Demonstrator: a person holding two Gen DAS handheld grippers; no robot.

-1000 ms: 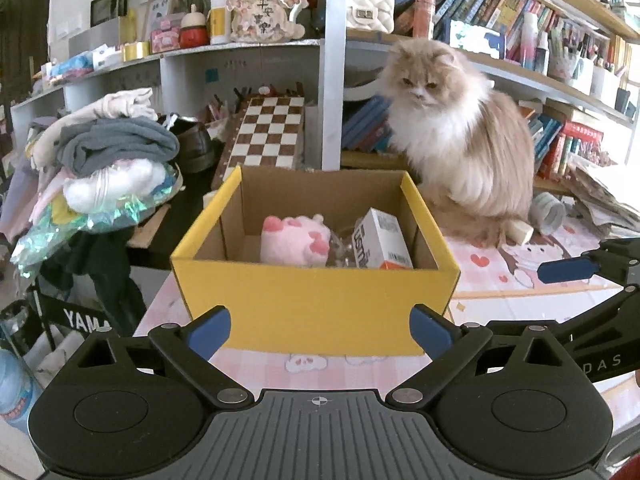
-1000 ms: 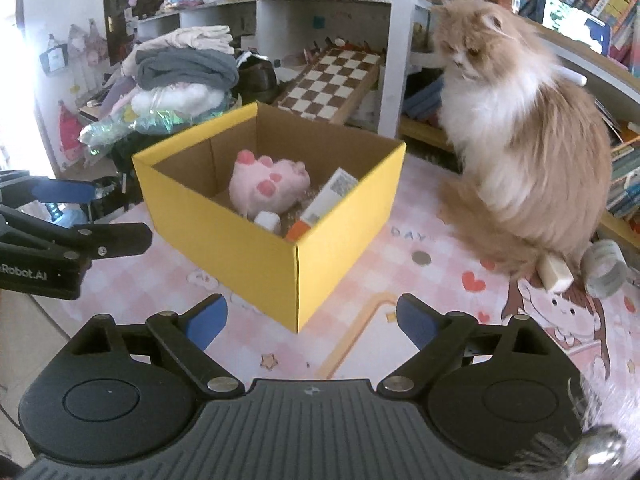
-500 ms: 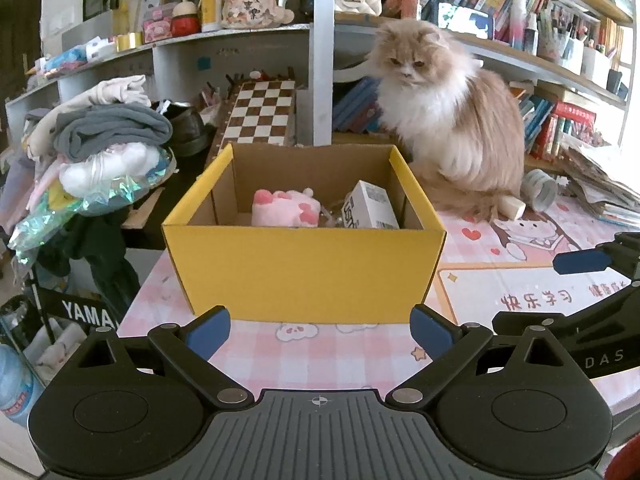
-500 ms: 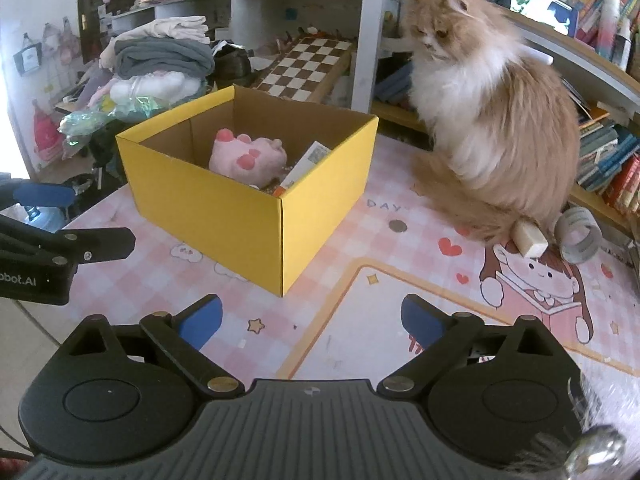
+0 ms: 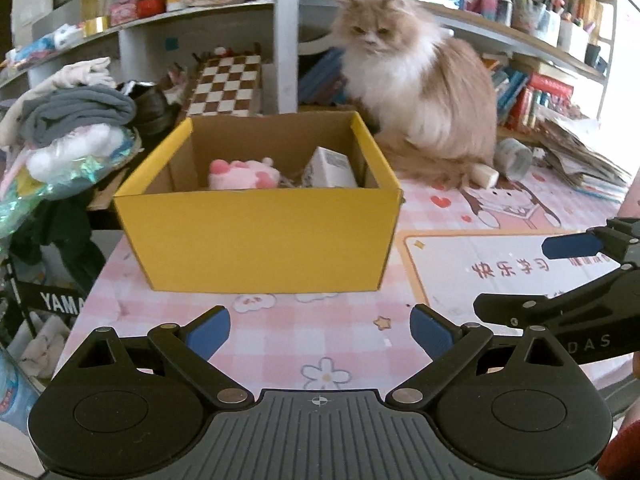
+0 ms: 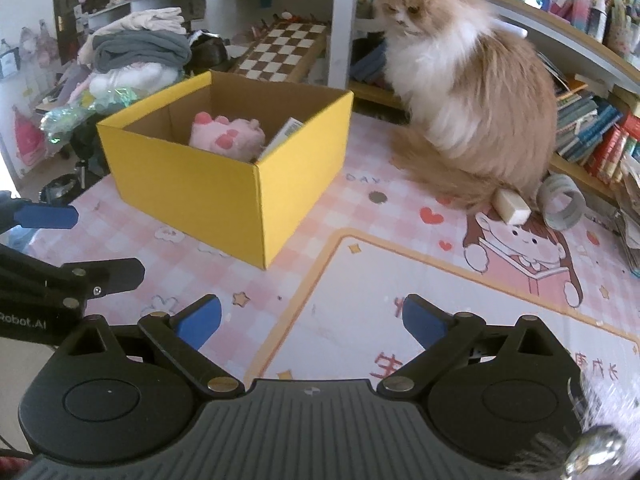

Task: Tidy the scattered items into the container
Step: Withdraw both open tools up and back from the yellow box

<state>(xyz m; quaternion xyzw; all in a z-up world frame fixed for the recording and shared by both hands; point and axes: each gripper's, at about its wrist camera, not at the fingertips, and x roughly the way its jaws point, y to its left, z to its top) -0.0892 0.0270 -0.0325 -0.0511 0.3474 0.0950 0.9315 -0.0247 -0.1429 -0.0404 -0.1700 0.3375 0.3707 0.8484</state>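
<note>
Left wrist view: I look low over the worktop (image 5: 320,340), straight at the box's (image 5: 260,240) near wall.
Right wrist view: I sit right of that, facing its corner.
Shared: box (image 6: 224,196), cat (image 6: 472,92), shelves.

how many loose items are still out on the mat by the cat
2: a white eraser-like block lying against the cat, and a tape roll just right of it. The cat's fur may hide more.
</note>
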